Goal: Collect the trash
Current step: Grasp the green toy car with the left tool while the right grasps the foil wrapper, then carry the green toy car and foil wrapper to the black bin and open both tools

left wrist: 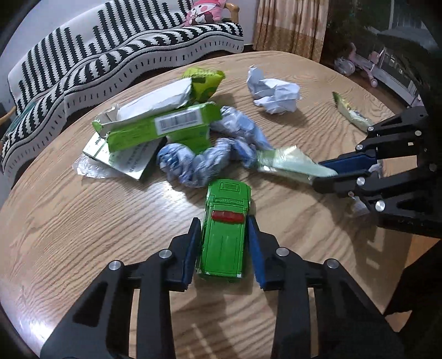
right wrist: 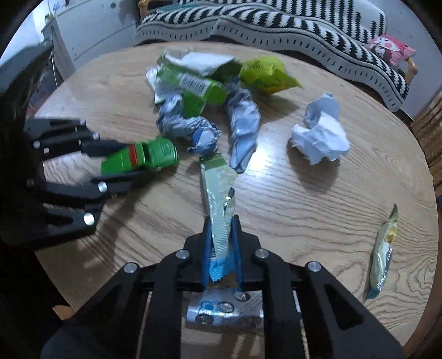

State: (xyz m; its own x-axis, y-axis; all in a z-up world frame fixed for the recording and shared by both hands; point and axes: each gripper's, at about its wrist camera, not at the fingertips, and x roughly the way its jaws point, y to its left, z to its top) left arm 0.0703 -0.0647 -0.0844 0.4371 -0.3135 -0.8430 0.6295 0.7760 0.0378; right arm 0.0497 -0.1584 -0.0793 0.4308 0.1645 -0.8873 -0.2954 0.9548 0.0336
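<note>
Your right hand-held gripper is clamping pale green foil wrapper, lower centre. Left hand-held gripper is straddling green toy car, contact unclear. Crumpled white paper ball, green cartons upper centre are lying uncollected on wooden tabletop; task barely begun.

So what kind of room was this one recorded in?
Most likely a home living room. A round wooden table strewn with wrappers stands beside a sofa under a black-and-white striped throw, with a pink plush cushion on it, tan curtains behind, and children's ride-on toys on the floor.
</note>
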